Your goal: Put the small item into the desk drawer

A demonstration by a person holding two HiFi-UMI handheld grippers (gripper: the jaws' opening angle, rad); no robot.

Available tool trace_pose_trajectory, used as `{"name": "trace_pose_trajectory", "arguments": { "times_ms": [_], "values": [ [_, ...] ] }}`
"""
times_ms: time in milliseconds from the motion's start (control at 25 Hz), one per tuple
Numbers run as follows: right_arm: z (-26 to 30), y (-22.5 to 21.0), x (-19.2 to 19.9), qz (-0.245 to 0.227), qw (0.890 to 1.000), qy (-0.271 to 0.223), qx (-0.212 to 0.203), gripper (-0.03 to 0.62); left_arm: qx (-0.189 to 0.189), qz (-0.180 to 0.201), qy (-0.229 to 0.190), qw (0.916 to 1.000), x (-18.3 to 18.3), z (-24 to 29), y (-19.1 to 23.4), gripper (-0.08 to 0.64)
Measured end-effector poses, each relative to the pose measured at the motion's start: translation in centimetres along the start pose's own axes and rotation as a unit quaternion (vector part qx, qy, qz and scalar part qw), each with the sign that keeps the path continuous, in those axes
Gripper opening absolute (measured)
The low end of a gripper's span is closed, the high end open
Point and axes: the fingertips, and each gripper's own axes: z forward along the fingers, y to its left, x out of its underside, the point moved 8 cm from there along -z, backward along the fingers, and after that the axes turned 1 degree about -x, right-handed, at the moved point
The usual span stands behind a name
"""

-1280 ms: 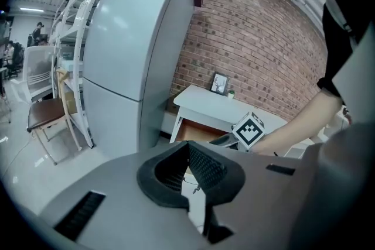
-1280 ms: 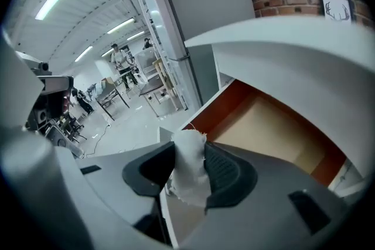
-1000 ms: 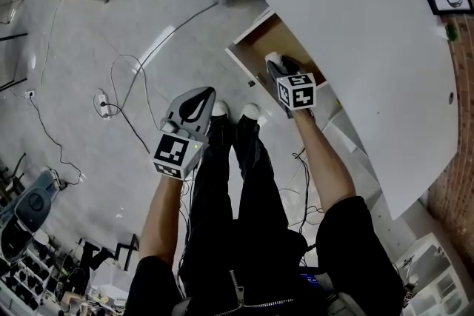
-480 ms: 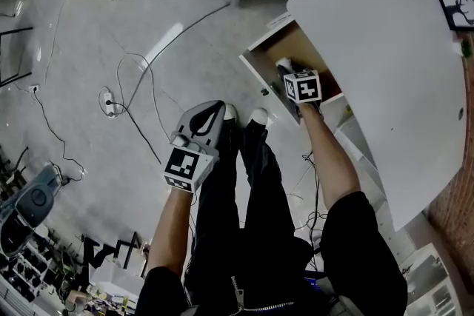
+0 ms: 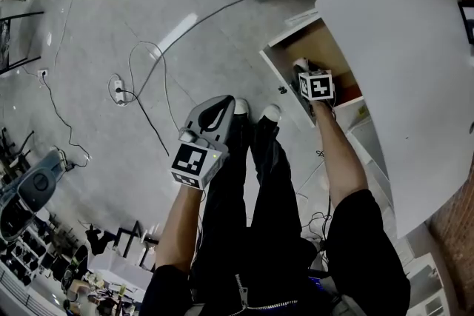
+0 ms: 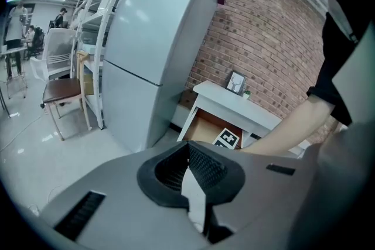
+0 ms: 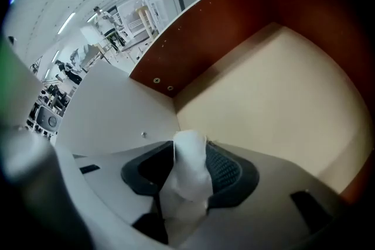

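The small white item [image 7: 190, 170] stands upright between the jaws of my right gripper [image 7: 191, 146], whose jaws are opening while the pads still touch it. That gripper [image 5: 301, 69] reaches down into the open wooden drawer [image 5: 317, 44] of the white desk [image 5: 404, 48]. The drawer's pale floor [image 7: 281, 102] lies just below the item and carries nothing else. My left gripper [image 5: 221, 103] hangs shut and holds nothing, out over the floor in front of the person's legs. From the left gripper view, the left gripper [image 6: 188, 148] points toward the drawer [image 6: 205, 129].
Cables and a power strip [image 5: 118, 89] lie on the floor to the left. A tall grey cabinet [image 6: 158, 50] stands left of the desk, against a brick wall [image 6: 263, 38]. A chair [image 6: 61, 91] stands further left. The person's shoes [image 5: 255, 111] are close to the drawer front.
The view has shifted, so the desk and drawer sit further right. My right gripper stays in the drawer with the item. The left gripper keeps its pose.
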Motion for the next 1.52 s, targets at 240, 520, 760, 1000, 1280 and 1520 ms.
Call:
{"name": "trace_pose_trajectory", "arguments": {
  "times_ms": [240, 520, 760, 1000, 1280, 1520],
  "values": [
    [-0.4, -0.4, 0.0, 0.028, 1.0, -0.004, -0.003, 0.213, 0.006, 0.001, -0.005, 1.0, -0.3, 0.1, -0.4, 0.02],
    [-4.2, 0.9, -0.1, 0.032, 0.998, -0.06, 0.008, 0.143, 0.011, 0.003, -0.015, 0.9998, -1.6, -0.6, -0.6, 0.02],
    [-9.9, 3.4, -0.2, 0.036, 0.994, -0.107, -0.012, 0.008, 0.022, 0.016, -0.021, 0.9994, -4.0, -1.4, -2.2, 0.02],
    [-17.9, 5.7, -0.3, 0.043, 0.983, -0.178, -0.015, 0.006, 0.043, 0.05, -0.037, 0.9972, -7.6, -2.0, -4.2, 0.02],
    [-26.3, 7.1, 0.8, 0.075, 0.968, -0.24, 0.008, 0.005, 0.06, 0.083, -0.045, 0.9937, -10.6, -3.8, -6.4, 0.02],
    [-31.4, 9.0, 1.3, 0.075, 0.957, -0.279, 0.017, 0.005, 0.066, 0.108, -0.057, 0.9904, -12.7, -5.5, -8.1, 0.02]
  ]
}}
